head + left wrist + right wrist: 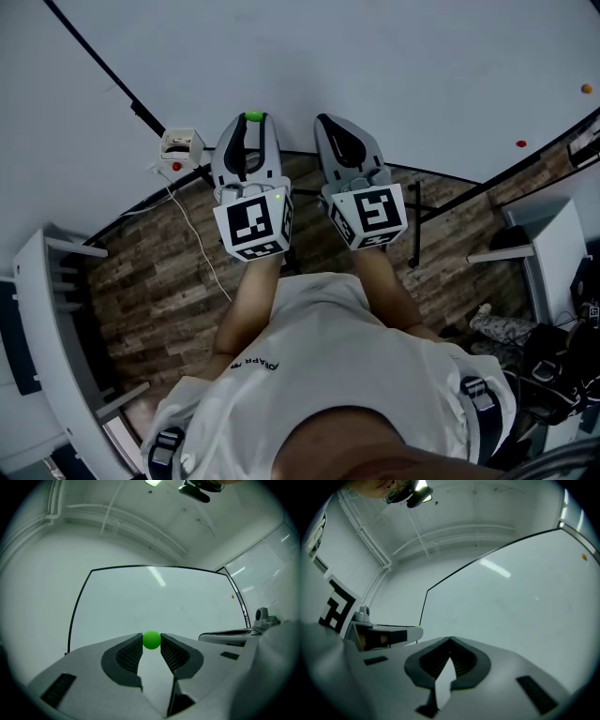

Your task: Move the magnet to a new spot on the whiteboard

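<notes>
Left gripper [151,645]: We hold the green magnet [151,639] pinched between the ribbed pads, right at the tips, with the jaws set narrow around it.
Magnet's place: It sits at the very front of the left gripper, up against the whiteboard [164,602] ahead. We cannot tell whether it touches the board or hangs just off it.
Right gripper [450,640]: It is just beside the left gripper, on its right. Its jaws meet tip to tip with nothing between them.
Board ahead: It is bare white all round the left gripper's tips. One small orange dot [233,596] lies well off to the upper right.
Step in hand, as we judge it: Carry the magnet to a fresh bare patch.
Doing it well: The grip is only on the tips and the magnet looks round and smooth, so we squeeze evenly. We pull straight off the board and travel without tilting. We press it flat until it catches, and only then part the jaws and back straight away.
Risk: The magnet could pop out sideways.
</notes>
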